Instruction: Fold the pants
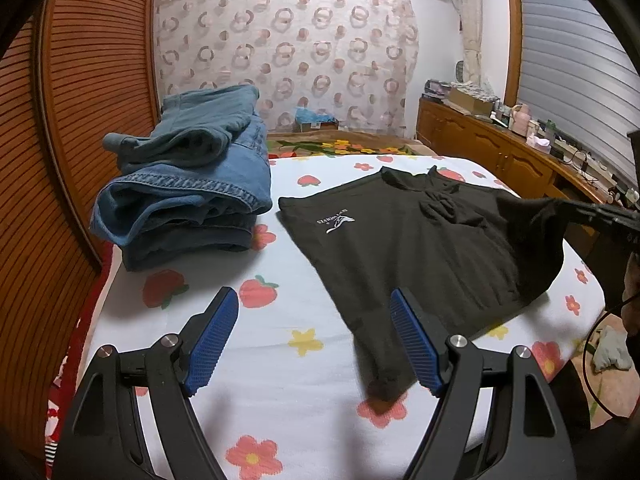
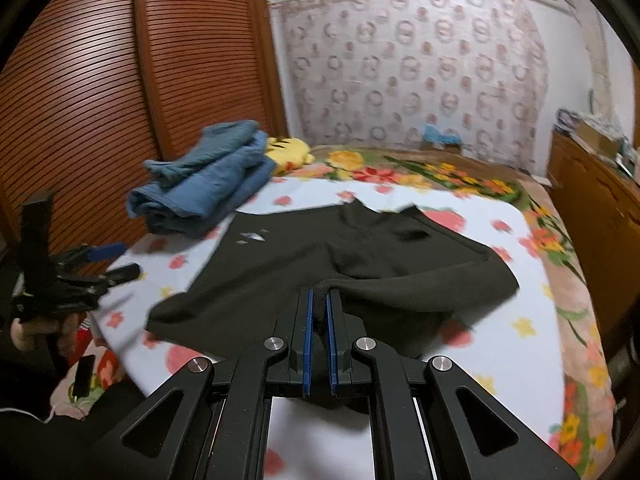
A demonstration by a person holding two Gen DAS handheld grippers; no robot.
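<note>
Black pants (image 1: pixel 420 248) with a small white logo lie spread on the strawberry-print sheet (image 1: pixel 280 380). My left gripper (image 1: pixel 314 300) hangs open just above the sheet; a cuff of the pants lies by its right pad, and nothing is pinched. In the right wrist view the same black pants (image 2: pixel 320 264) stretch across the bed, and my right gripper (image 2: pixel 319 300) is shut on a raised fold of their near edge. My right gripper (image 1: pixel 600 216) also shows at the right edge of the left wrist view, lifting that side of the cloth. My left gripper (image 2: pixel 104 260) appears at far left, held by a hand.
A stack of folded blue jeans (image 1: pixel 188 176) sits at the bed's far left, beside a slatted wooden wardrobe (image 1: pixel 80 120). A yellow plush toy (image 2: pixel 288 150) lies behind the stack. A cluttered wooden dresser (image 1: pixel 500 148) runs along the right. A floral blanket (image 2: pixel 440 172) covers the bed's far end.
</note>
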